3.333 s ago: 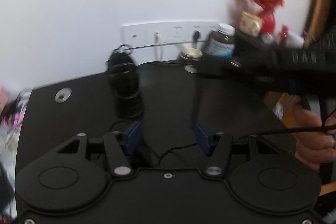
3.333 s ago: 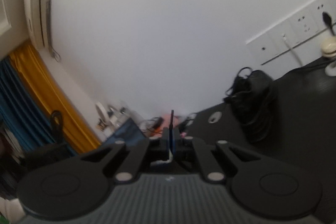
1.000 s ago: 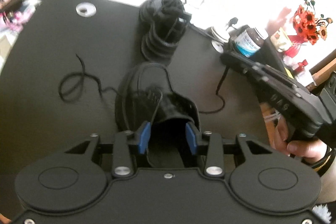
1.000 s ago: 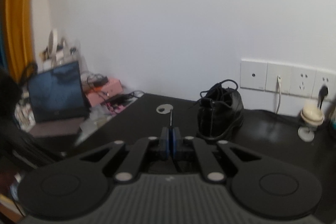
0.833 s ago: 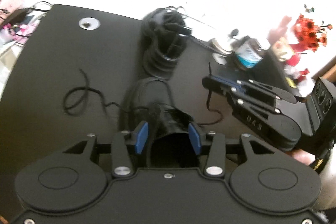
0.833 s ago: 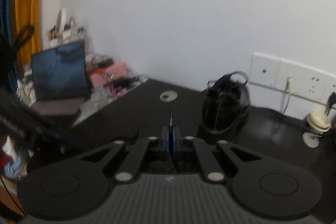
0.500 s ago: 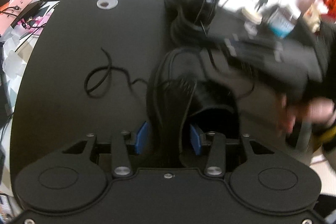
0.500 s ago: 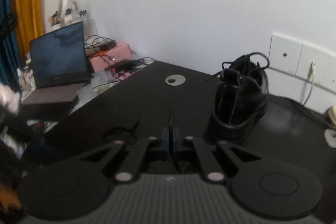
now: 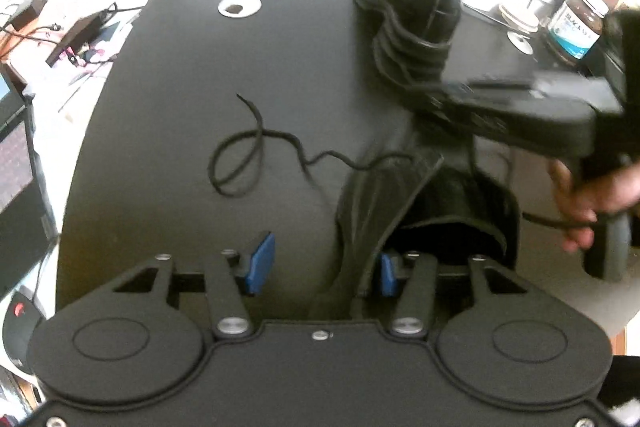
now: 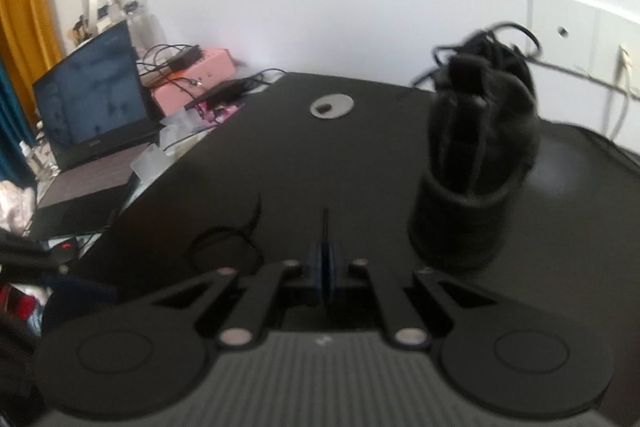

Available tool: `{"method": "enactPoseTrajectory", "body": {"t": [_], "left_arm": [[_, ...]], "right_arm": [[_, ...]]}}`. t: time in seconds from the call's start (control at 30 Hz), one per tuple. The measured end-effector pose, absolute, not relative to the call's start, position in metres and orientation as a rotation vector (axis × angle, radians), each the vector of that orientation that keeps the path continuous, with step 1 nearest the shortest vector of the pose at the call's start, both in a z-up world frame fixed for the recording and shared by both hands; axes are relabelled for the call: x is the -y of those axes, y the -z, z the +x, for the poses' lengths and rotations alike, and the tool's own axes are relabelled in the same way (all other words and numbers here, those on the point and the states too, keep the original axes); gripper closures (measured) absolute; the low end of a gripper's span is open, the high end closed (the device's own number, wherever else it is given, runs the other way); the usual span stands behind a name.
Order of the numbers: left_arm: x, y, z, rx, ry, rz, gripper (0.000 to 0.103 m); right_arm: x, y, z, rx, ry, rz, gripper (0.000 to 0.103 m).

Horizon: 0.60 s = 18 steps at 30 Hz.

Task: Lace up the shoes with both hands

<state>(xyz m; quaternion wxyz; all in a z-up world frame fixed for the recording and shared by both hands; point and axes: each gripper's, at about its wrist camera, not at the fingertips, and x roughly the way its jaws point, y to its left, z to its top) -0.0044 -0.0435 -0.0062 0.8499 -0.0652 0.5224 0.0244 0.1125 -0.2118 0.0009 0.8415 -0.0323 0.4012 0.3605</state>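
Near shoe (image 9: 424,211) sits on desk (image 9: 180,75), its collar between the opening jaws of left gripper (image 9: 322,265). Right gripper (image 10: 324,269) is clamped on lace tip (image 10: 326,223). Best to steady the collar before threading the tip.

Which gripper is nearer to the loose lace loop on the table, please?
Left. The left gripper sits just below the lace loop; the right gripper is over the shoes.

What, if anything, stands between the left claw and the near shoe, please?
Nothing visible does. The left claw is opening with the near shoe's side wall already between its pads, close beside one of them. The right claw is shut on the lace end.
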Motion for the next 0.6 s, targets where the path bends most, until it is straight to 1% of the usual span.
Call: {"method": "enactPoseTrajectory", "body": {"t": [0.03,0.07,0.13,0.17,0.3,0.33,0.43,0.6], "left_arm": [[0.040,0.005,-0.004,-1.095,-0.054,-0.145,0.054],[0.036,0.004,-0.003,-1.089,-0.057,-0.152,0.058],[0.031,-0.006,-0.005,-1.076,-0.031,-0.162,0.057],[0.032,-0.014,-0.006,-1.063,-0.008,-0.146,0.054],[0.039,-0.042,-0.010,-1.019,0.055,-0.038,0.055],[0.040,-0.046,-0.009,-1.008,0.069,-0.022,0.056],[0.043,-0.049,-0.001,-1.008,0.117,0.007,0.057],[0.058,-0.043,0.009,-1.031,0.187,0.098,0.057]], "right_arm": [[0.217,0.000,0.110,-0.855,-0.753,-0.051,0.099],[0.222,0.001,0.106,-0.865,-0.743,-0.025,0.099],[0.235,-0.002,0.098,-0.873,-0.726,0.035,0.099],[0.243,-0.004,0.093,-0.866,-0.722,0.073,0.099],[0.274,-0.020,0.074,-0.838,-0.733,0.234,0.099],[0.279,-0.026,0.071,-0.836,-0.740,0.255,0.099],[0.285,-0.041,0.063,-0.842,-0.786,0.306,0.099],[0.273,-0.058,0.053,-0.857,-0.868,0.307,0.099]]}}
